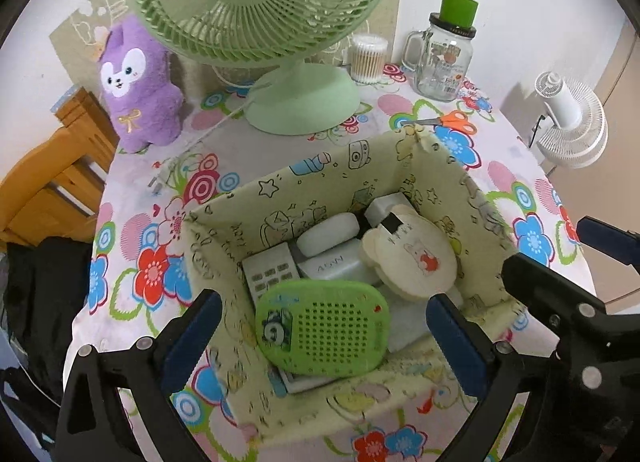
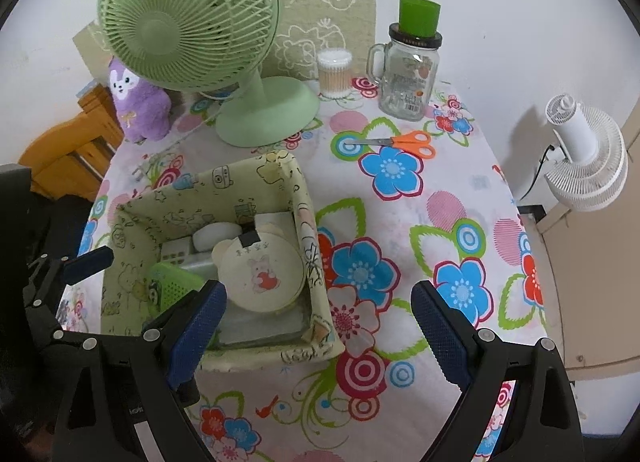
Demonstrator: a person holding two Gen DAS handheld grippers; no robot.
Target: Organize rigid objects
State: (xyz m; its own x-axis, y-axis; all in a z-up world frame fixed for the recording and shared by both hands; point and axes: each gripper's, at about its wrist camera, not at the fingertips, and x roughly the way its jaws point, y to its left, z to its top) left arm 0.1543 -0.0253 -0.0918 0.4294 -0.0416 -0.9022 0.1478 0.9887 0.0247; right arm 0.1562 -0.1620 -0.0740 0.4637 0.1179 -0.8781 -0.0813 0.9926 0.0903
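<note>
Above the fabric box (image 1: 224, 230) near the table's (image 2: 460, 190) front edge, the left gripper (image 1: 324, 330) hangs wide open and empty over a green perforated case (image 1: 324, 326); the right gripper (image 2: 316, 326) also gapes empty.

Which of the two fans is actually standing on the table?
The green fan, its round base on the flowered cloth beside the purple plush. The white fan sits off the table's right.

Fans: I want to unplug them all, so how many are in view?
2. A green desk fan stands at the back of the table, beside the purple plush toy. A white fan sits off the table's right edge, by the wall.
</note>
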